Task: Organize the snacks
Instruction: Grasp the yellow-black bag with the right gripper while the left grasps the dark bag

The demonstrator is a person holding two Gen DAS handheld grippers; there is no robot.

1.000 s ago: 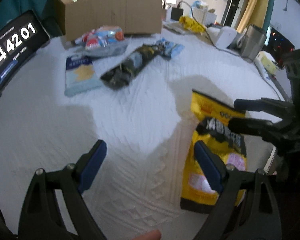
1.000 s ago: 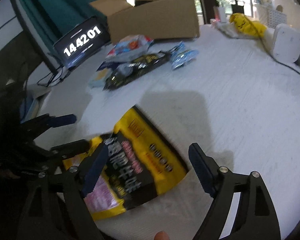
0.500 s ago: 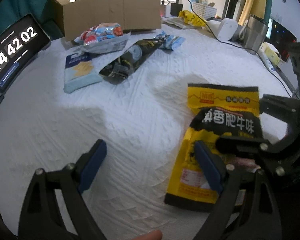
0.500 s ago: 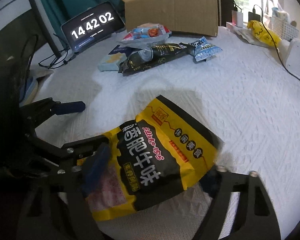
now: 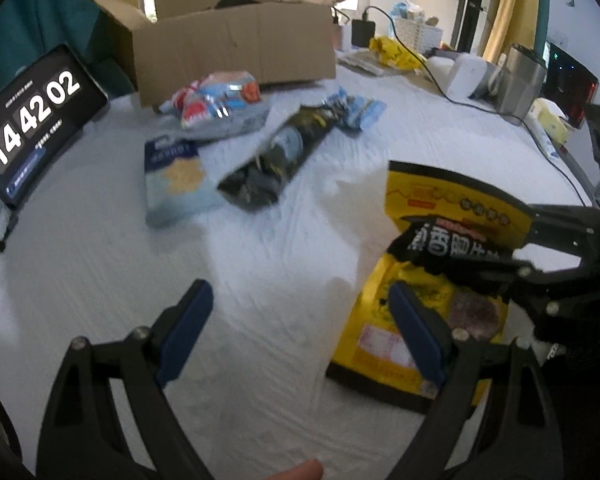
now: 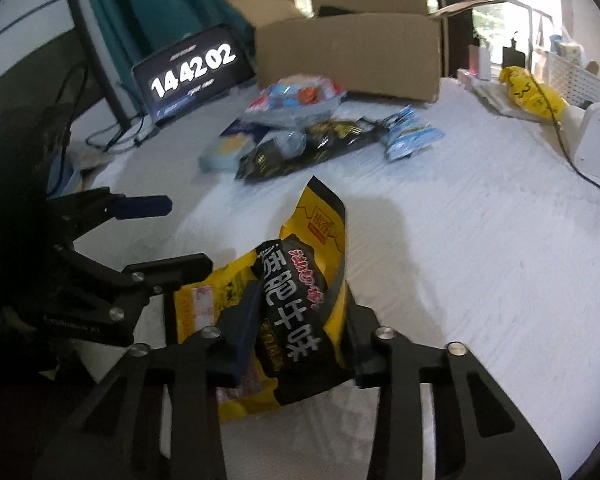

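Right gripper (image 6: 296, 332) jaws closing on the yellow snack bag (image 6: 300, 316), bag crumpled between the pads, left gripper (image 5: 300, 334) jaws wide apart and empty just beside it, bag near the tabletop (image 5: 260, 264) front edge, well short of the cardboard box (image 5: 236, 46), other snack packs (image 5: 220, 104) lying just before the box.

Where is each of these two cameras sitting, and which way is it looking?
Left wrist: on the left tool, looking down across the white table; its open blue pads and a fingertip show.
Right wrist: on the right tool, whose jaws are closing on the yellow snack bag.
Shared: bag, cardboard box, clock screen, and each other's tool.
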